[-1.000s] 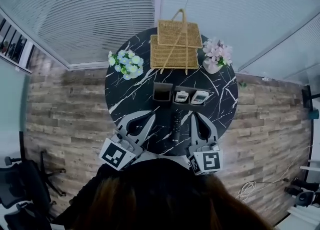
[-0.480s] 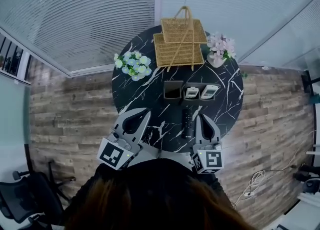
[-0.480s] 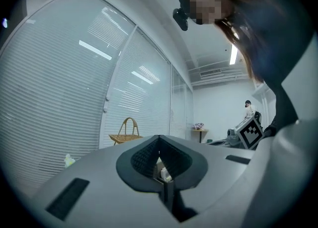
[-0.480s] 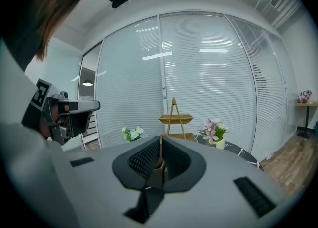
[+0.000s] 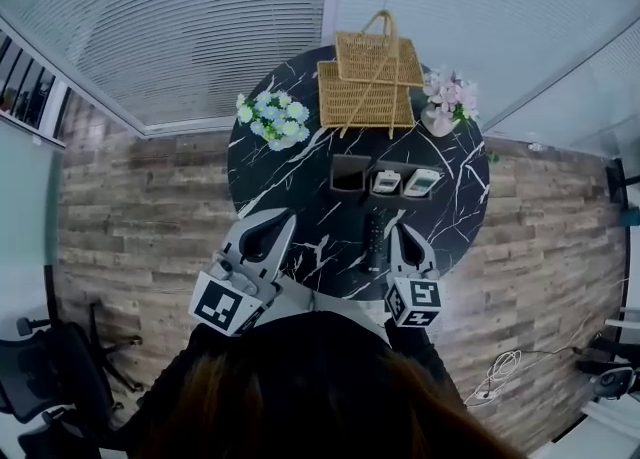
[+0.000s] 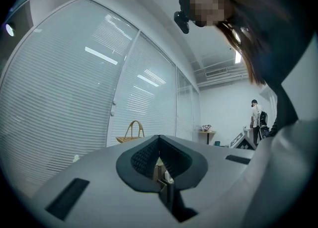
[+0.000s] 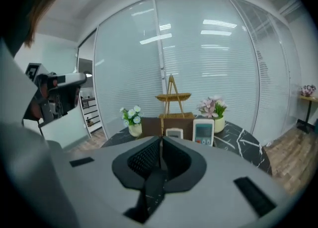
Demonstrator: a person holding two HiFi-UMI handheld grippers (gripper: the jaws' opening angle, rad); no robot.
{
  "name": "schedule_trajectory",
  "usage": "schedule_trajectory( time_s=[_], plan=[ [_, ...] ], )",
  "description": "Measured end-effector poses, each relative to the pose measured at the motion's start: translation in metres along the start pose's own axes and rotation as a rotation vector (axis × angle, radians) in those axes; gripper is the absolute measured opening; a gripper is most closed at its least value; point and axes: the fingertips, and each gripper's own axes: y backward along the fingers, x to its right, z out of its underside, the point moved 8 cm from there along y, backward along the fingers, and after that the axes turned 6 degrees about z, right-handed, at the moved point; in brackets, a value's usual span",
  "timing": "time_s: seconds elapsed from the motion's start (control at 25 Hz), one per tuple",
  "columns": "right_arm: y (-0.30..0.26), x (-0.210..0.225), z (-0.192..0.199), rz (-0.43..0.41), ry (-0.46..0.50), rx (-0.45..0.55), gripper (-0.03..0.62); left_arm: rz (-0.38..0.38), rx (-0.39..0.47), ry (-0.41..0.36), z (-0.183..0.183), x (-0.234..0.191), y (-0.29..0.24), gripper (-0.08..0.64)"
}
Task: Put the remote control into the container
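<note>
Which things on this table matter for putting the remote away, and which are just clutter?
Job:
- long black remote control, lying on the black marble tabletop
- dark three-compartment container, left slot looks empty

Lying about:
- two white remote controls, already in the container
- tan woven wicker baskets
- white-and-blue flower bunch
- pink flowers in a pale pot

I see left gripper [image 5: 283, 217] low at left in head view — jaws pressed together, nothing between them, tip aimed up and a bit right. Right gripper [image 5: 401, 230] low at right — jaws closed too, empty, tip aimed up and a bit left. Both well apart. Marker cubes [image 5: 222, 304] sit nearest person's head [image 5: 320, 397]. Arms hidden under it.
</note>
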Motion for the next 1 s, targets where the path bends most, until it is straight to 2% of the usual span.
schedule_trajectory(
  time_s=[0.2,0.28,0.36,0.4,0.48,0.72,0.96,1.0],
  plan=[
    [-0.036,0.011,0.061,0.027,-0.028,-0.245,0.028,-0.008,-0.020,0.006,0.005,0.005,0.006,0.009],
    [-0.051,0.010,0.079,0.038,-0.023,-0.342,0.047,-0.009,-0.003,0.003,0.004,0.006,0.006,0.009],
    [-0.066,0.009,0.094,0.040,-0.020,-0.440,0.183,-0.011,0.011,-0.009,0.001,0.006,0.005,0.009],
    [-0.073,0.008,0.100,0.043,-0.020,-0.484,0.216,-0.014,0.004,-0.009,0.002,0.007,0.005,0.009],
    [-0.085,0.006,0.107,0.053,-0.020,-0.549,0.239,-0.022,-0.015,-0.003,0.004,0.009,0.007,0.009],
    [-0.111,0.000,0.104,0.087,0.089,-0.661,0.253,-0.014,-0.019,-0.004,0.005,0.013,0.014,0.009],
    [-0.110,0.002,0.104,0.089,0.067,-0.640,0.247,-0.042,-0.024,0.002,0.007,0.009,0.022,0.009],
    [-0.109,0.003,0.104,0.090,0.066,-0.632,0.224,-0.045,-0.022,0.002,0.007,0.009,0.022,0.009]
  ],
)
